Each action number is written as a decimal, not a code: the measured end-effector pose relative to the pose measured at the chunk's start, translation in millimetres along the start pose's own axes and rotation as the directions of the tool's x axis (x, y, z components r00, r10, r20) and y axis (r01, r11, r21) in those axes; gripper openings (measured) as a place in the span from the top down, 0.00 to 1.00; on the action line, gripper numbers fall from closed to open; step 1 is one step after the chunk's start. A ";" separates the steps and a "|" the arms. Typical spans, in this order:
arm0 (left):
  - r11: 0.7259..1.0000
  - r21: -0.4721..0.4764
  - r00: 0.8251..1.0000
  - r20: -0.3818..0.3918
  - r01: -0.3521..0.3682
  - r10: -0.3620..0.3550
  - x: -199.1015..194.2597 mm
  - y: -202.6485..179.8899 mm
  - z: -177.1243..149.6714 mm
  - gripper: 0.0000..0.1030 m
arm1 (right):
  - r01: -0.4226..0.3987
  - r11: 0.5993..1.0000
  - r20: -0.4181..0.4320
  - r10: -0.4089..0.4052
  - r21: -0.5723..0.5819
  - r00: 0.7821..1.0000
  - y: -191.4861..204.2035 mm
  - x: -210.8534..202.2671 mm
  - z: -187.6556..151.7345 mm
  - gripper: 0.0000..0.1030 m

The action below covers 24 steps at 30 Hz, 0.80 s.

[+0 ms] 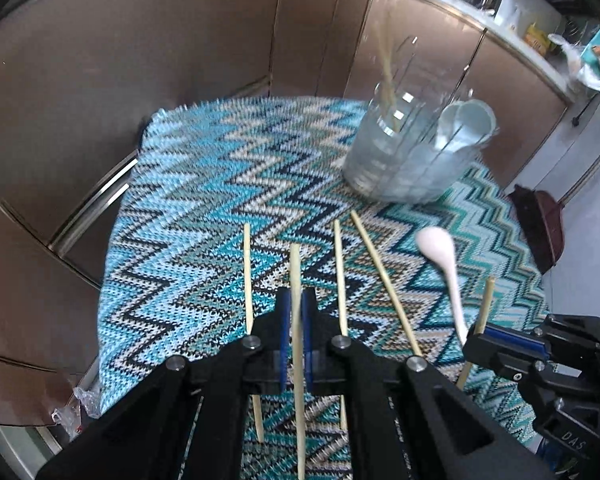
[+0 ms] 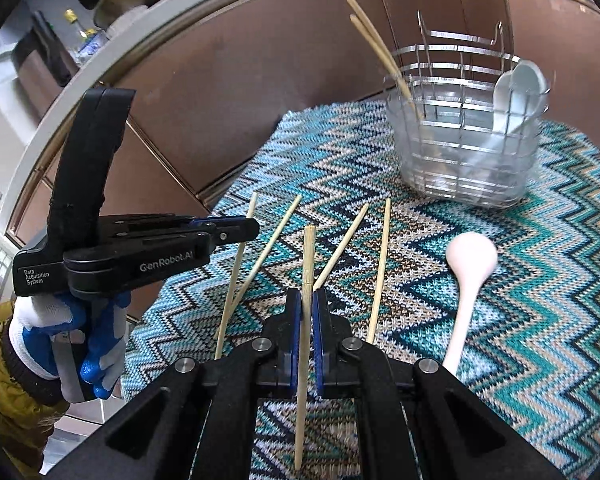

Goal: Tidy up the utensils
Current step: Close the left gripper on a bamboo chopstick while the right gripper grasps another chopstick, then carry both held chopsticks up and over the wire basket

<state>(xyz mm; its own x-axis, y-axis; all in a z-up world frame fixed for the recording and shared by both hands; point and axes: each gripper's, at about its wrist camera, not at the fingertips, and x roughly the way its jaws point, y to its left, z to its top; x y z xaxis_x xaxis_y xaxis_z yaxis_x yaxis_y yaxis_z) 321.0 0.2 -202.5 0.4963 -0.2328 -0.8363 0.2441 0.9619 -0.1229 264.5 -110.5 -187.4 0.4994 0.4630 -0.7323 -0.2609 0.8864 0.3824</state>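
**Both grippers clamp a chopstick above the zigzag cloth**

Left wrist view: the left gripper (image 1: 297,312) has its blue pads pressed narrow on a chopstick (image 1: 297,344) that runs straight between them. Three loose chopsticks (image 1: 384,280) lie on the zigzag cloth (image 1: 188,208) just beyond, beside a pale pink spoon (image 1: 440,252). Farther back stands the wire utensil basket (image 1: 408,160), holding two upright chopsticks and white spoons. At the right edge the right gripper (image 1: 480,340) grips its own stick.

Right wrist view: the right gripper (image 2: 307,300) is closed tight on a second chopstick (image 2: 306,320). Four loose sticks fan out on the cloth ahead; the pink spoon (image 2: 470,268) lies to the right, and the basket (image 2: 468,148) sits behind it. The left gripper (image 2: 240,226), held by a gloved hand (image 2: 72,332), hangs at left, pinching its stick.
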 end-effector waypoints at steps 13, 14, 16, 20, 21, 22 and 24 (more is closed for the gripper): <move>0.997 -0.036 0.970 0.233 -0.069 0.075 -72.7 -2.9 -40.2 0.95 | 0.031 0.998 0.106 -0.025 -0.053 0.994 34.3 -59.9 -27.3 0.95; 0.997 -0.045 0.967 0.245 -0.066 0.075 -75.8 -0.1 -41.9 0.95 | 0.032 0.998 0.116 -0.025 -0.059 0.993 37.9 -65.9 -30.0 0.95; 0.995 -0.071 0.958 0.277 -0.063 0.080 -87.6 2.8 -46.6 0.95 | 0.034 0.997 0.130 -0.025 -0.067 0.991 42.6 -74.0 -33.0 0.95; 0.994 -0.098 0.946 0.317 -0.045 0.074 -109.8 6.1 -50.6 0.95 | 0.043 0.995 0.169 -0.028 -0.088 0.985 53.2 -92.8 -36.3 0.95; 0.994 -0.099 0.942 0.326 -0.043 0.074 -114.9 6.0 -50.9 0.95 | 0.045 0.995 0.177 -0.028 -0.091 0.984 54.4 -96.2 -35.9 0.95; 0.994 -0.099 0.939 0.335 -0.040 0.072 -120.2 6.0 -51.2 0.95 | 0.048 0.994 0.188 -0.029 -0.095 0.982 56.4 -100.6 -35.6 0.95; 0.994 -0.100 0.935 0.348 -0.034 0.067 -127.7 5.9 -51.1 0.95 | 0.051 0.994 0.206 -0.029 -0.101 0.978 57.2 -109.0 -35.1 0.95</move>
<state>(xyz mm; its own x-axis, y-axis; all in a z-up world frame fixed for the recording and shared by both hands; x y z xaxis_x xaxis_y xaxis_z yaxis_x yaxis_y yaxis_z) 216.5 42.9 -123.7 0.7704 -0.2028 -0.6044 0.1425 0.9788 -0.1468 166.1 -110.2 -105.5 0.6663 0.4267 -0.6115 -0.3172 0.9044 0.2855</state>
